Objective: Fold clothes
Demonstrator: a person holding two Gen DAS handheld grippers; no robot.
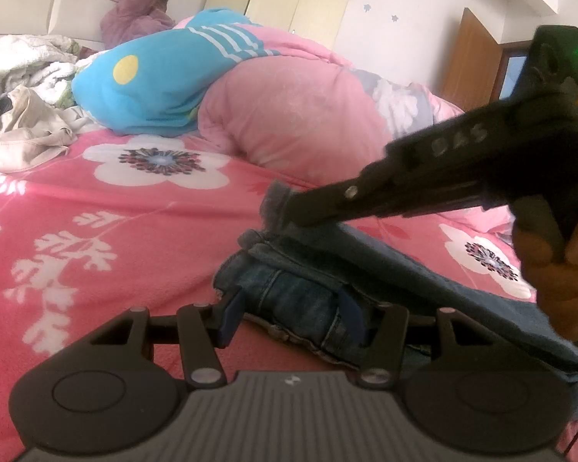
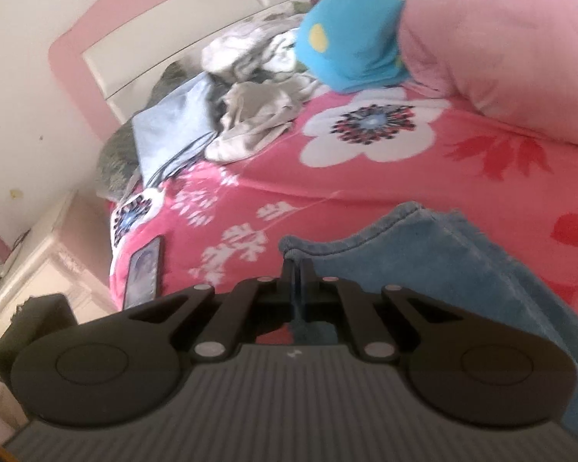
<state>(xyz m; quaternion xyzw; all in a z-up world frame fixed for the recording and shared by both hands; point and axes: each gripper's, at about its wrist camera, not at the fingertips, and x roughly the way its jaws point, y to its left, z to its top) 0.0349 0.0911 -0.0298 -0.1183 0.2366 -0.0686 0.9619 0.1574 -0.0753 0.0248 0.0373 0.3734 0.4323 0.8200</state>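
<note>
Your right claw (image 2: 296,269) is clamping a hem edge of the jeans (image 1: 296,300), its two fingers standing close together with a thin fold of denim between them at the centre of the right wrist view. In the left wrist view the same claw is coming in from the right side of the frame and is holding that edge raised above the rest of the garment. Your left claw (image 1: 293,319) is standing apart, with its fingers on both sides of the bunched denim at the lower middle of the frame; I cannot tell if the pads are pressing the cloth or only standing beside it.

The jeans are lying on the pink flowered bed (image 1: 96,231), partly doubled, with one layer stretching from the raised edge down toward the lower right of the frame.

Some things could be going wrong from here, in my judgement. The right claw is biting only a narrow edge, so the heavy denim could be slipping out if you are pulling fast. If the left claw is not holding the lower part down, the whole bundle could be dragging along the soft bed, and the fold would be coming out crooked. The phone (image 2: 144,273) at the lower left is lying well apart, so it is not in danger.
</note>
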